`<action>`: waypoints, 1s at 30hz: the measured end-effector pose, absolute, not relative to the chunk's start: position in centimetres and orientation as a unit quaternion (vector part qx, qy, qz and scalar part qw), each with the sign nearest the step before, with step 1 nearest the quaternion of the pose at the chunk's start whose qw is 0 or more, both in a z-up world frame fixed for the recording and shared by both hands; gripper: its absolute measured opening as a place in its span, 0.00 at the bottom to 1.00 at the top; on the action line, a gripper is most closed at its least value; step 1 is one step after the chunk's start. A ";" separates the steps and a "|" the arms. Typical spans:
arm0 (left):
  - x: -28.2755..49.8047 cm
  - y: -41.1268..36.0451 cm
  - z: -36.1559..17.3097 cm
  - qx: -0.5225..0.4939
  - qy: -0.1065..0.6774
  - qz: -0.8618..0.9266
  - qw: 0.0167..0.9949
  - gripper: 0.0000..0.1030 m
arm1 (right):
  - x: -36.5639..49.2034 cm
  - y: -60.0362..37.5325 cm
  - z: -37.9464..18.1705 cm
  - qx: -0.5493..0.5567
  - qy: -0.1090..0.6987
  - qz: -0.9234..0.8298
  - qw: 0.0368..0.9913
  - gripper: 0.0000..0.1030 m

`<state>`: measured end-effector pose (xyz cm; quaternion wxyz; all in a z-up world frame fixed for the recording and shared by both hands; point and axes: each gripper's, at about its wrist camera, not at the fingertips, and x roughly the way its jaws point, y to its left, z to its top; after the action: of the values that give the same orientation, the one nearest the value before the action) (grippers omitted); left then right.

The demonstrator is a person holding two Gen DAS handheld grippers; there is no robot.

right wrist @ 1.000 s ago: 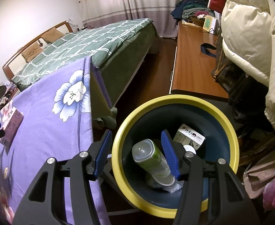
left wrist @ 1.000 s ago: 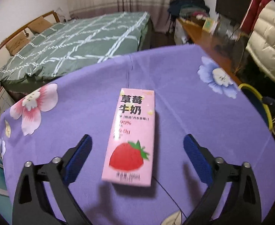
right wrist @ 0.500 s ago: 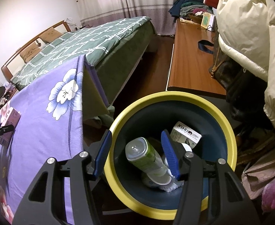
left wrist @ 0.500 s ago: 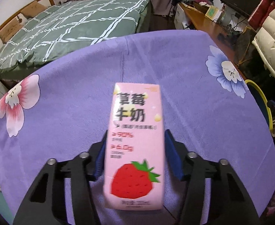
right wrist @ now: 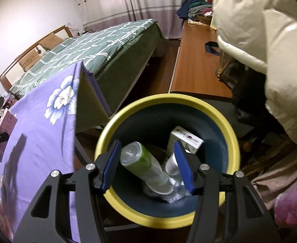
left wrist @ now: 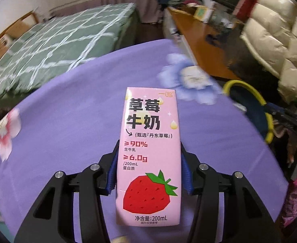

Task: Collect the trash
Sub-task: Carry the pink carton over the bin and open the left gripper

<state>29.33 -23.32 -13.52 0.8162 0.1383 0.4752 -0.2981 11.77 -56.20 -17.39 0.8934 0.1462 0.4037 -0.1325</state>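
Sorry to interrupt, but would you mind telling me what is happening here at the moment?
A person with a gripper in each hand is collecting trash. The left gripper is shut on a pink strawberry milk carton, held above the purple floral tablecloth. The right gripper hovers over the yellow-rimmed bin beside the table, gripping nothing. The bin already holds a green bottle and a white box. The carton is not yet in the bin.
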 end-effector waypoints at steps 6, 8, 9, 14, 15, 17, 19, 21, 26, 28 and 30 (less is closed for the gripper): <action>25.6 -32.4 -11.7 0.165 0.454 -0.361 0.798 0.49 | 8.9 -58.3 -17.1 0.146 0.392 -0.156 0.895 0.51; 24.6 -35.6 -11.5 0.174 0.449 -0.378 0.791 0.49 | 7.9 -58.8 -17.1 0.141 0.390 -0.163 0.895 0.51; 24.1 -37.6 -11.4 0.178 0.447 -0.389 0.785 0.49 | 7.4 -59.0 -17.0 0.137 0.390 -0.165 0.895 0.51; 22.6 -45.0 -12.1 0.193 0.450 -0.415 0.767 0.49 | 4.9 -59.8 -16.7 0.123 0.385 -0.172 0.898 0.51; 22.3 -46.4 -12.6 0.197 0.453 -0.420 0.762 0.49 | 4.6 -59.9 -16.6 0.123 0.383 -0.171 0.899 0.51; 21.9 -48.8 -13.6 0.204 0.458 -0.424 0.755 0.49 | 3.9 -60.1 -16.6 0.121 0.382 -0.170 0.900 0.51; 21.6 -51.4 -14.9 0.214 0.464 -0.424 0.747 0.49 | 3.3 -60.5 -16.5 0.115 0.382 -0.174 0.901 0.51; 21.3 -53.4 -15.9 0.217 0.473 -0.426 0.740 0.49 | 2.9 -60.9 -16.5 0.114 0.382 -0.174 0.900 0.51; 20.4 -57.5 -18.0 0.222 0.486 -0.430 0.728 0.49 | 2.2 -61.7 -16.8 0.117 0.384 -0.176 0.899 0.52; 20.3 -57.9 -18.5 0.221 0.489 -0.432 0.725 0.49 | 2.2 -61.9 -16.9 0.119 0.385 -0.177 0.898 0.52; 20.1 -58.2 -18.9 0.223 0.490 -0.430 0.725 0.49 | 2.1 -62.0 -17.0 0.119 0.387 -0.178 0.897 0.52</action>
<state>20.09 -58.22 -18.86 0.7246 0.2227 0.4903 -0.4301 2.12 -61.99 -17.03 0.8969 0.1189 0.3872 -0.1776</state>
